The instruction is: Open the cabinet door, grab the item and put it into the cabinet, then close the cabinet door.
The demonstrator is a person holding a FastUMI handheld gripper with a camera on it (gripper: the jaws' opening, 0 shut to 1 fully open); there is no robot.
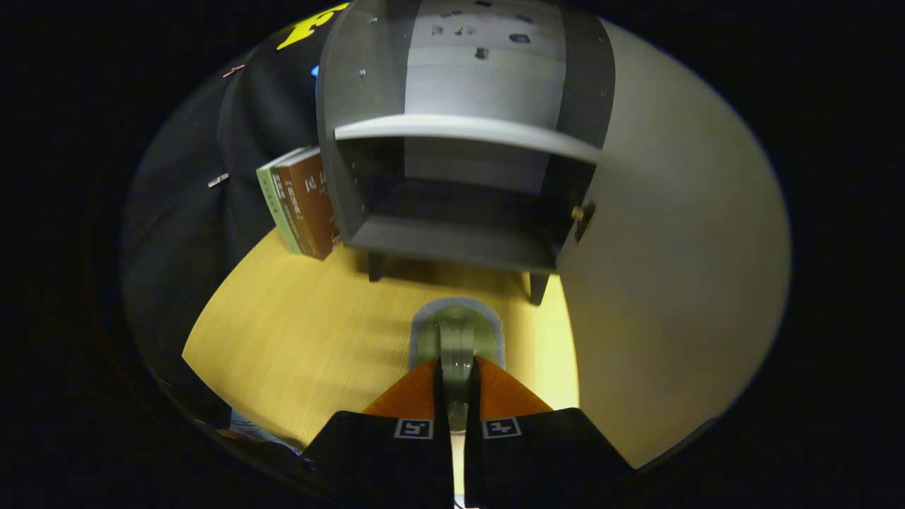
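Against the dark booth wall at far left, two books [300,201], one green-spined and one brown, leaning beside the left wall of a small grey cabinet [353,92]. Below and ahead, pale yellow wood-grain tabletop [297,332], bare between the books and the gripper. At centre, the cabinet standing on short dark legs, interior exposed: one shelf [466,131] across the middle, the lower compartment shadowed and apparently empty, the upper compartment likewise showing nothing stored. Just short of the cabinet's feet, the gripper [456,371], orange fingers [413,392] drawn close together and pinching a grey-rimmed glassy object [458,329], seemingly a small clear cup or jar seen edge-on, exact kind hard to tell; held above the table, not yet inside the cabinet. At right, the cabinet door [672,268], swung fully outward, broad pale face towards the camera, a small knob [584,215] near its inner edge. Door-opening seemingly complete; item in hand, placement and closing yet to come. Possible trouble from here: a narrow pinch on a smooth, rounded piece, liable to slip or twist on a jolt; the front lip of the cabinet floor or the shelf edge liable to catch the item on a low or high approach; the open door close by on the right, easily knocked by a wide swing.
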